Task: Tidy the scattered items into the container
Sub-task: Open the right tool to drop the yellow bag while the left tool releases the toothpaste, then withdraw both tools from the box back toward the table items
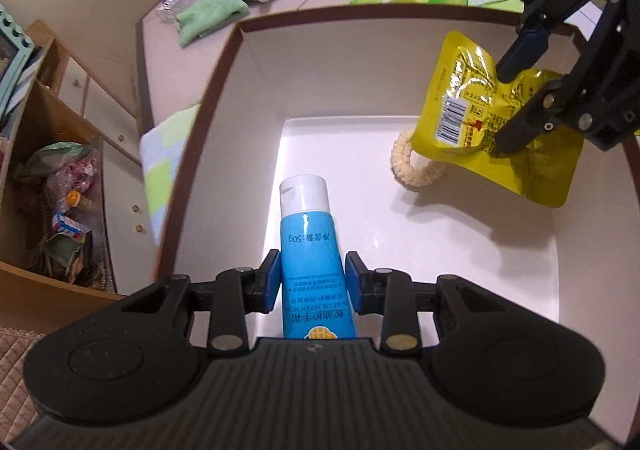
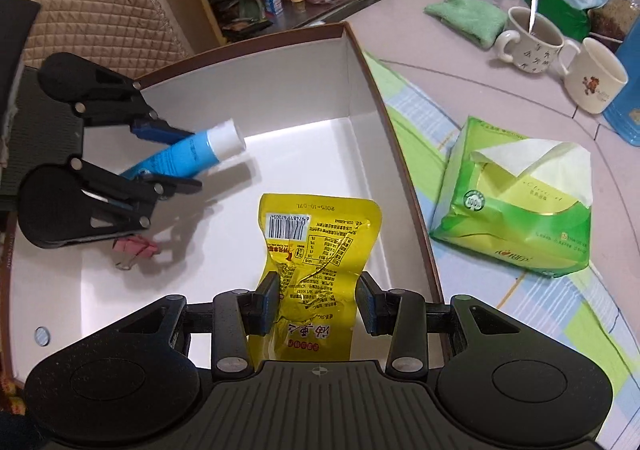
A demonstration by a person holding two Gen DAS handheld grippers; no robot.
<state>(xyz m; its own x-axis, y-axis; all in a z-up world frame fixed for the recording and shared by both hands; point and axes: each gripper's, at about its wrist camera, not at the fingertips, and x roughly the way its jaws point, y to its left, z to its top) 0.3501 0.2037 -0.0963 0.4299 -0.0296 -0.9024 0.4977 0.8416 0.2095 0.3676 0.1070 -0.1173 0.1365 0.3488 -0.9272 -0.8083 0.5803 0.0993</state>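
tube (image 1: 308, 246) base hidden | ring (image 1: 404, 164) half-covered by pouch (image 1: 480, 118)

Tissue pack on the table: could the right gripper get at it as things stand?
Probably not yet. The right gripper is shut on the yellow packet over the box. The tissue pack lies outside the box with nothing on it, so it could after letting go.

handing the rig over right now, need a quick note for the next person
Left gripper: shut on the blue tube, held over the box.
Right gripper: shut on the yellow packet, also over the box.
Already in the box: a cream braided ring and a pink clip.
Left to do: release both items inside. The tissue pack, green cloth and mugs sit outside on the table.
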